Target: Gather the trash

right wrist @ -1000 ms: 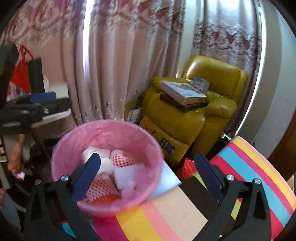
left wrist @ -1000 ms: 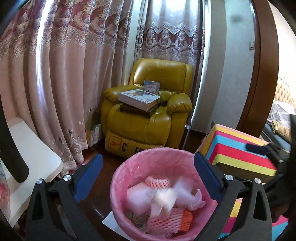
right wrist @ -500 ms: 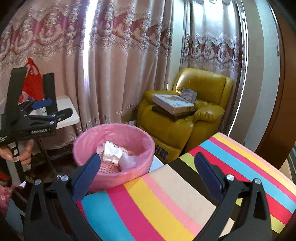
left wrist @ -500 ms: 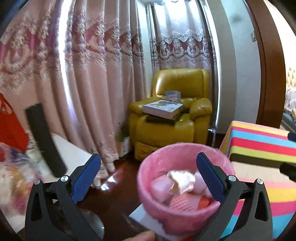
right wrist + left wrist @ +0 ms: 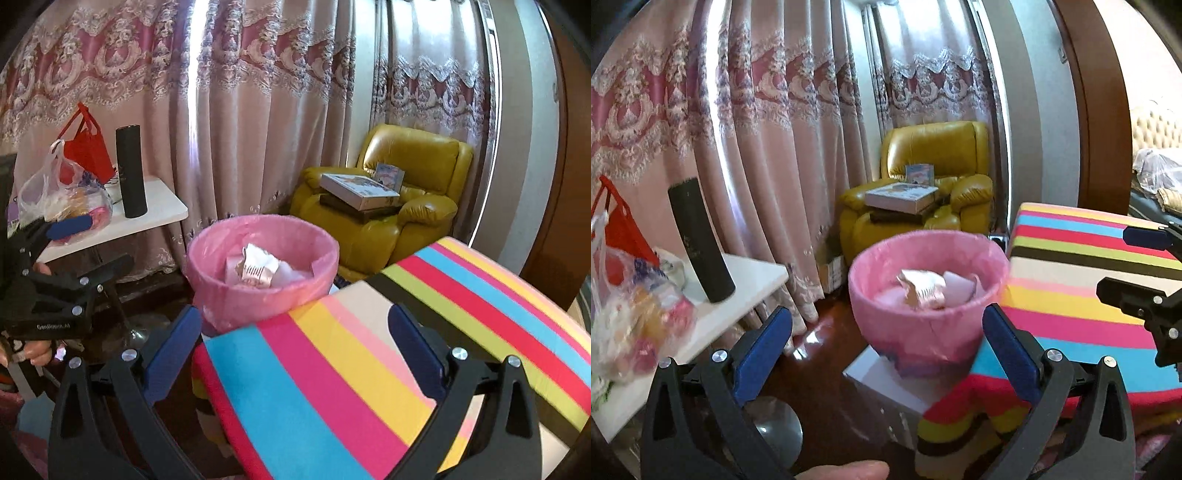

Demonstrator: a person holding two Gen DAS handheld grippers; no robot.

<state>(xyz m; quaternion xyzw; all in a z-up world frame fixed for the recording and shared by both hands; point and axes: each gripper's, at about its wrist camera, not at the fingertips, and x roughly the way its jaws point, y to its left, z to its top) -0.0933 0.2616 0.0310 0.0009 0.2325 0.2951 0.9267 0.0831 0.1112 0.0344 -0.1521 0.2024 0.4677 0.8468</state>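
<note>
Legible text, one item: white lettering on the black body of the left gripper [image 5: 70, 225], right wrist view, lower left; blurred, reads roughly "GenRobot.AI". Box [image 5: 358, 191] and booklet [image 5: 389, 172] on the yellow armchair [image 5: 413, 221]: printed covers, wording too small to read. Black cylinder [image 5: 131, 171]: faint mark, unreadable.

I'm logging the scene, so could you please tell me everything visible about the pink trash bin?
The pink trash bin is round, upright and open-topped, lined with a thin pink plastic bag folded over its rim. It stands on the dark floor against the striped table, before the yellow armchair. Crumpled white and pinkish wrappers fill it. Neither claw touches it.
</note>
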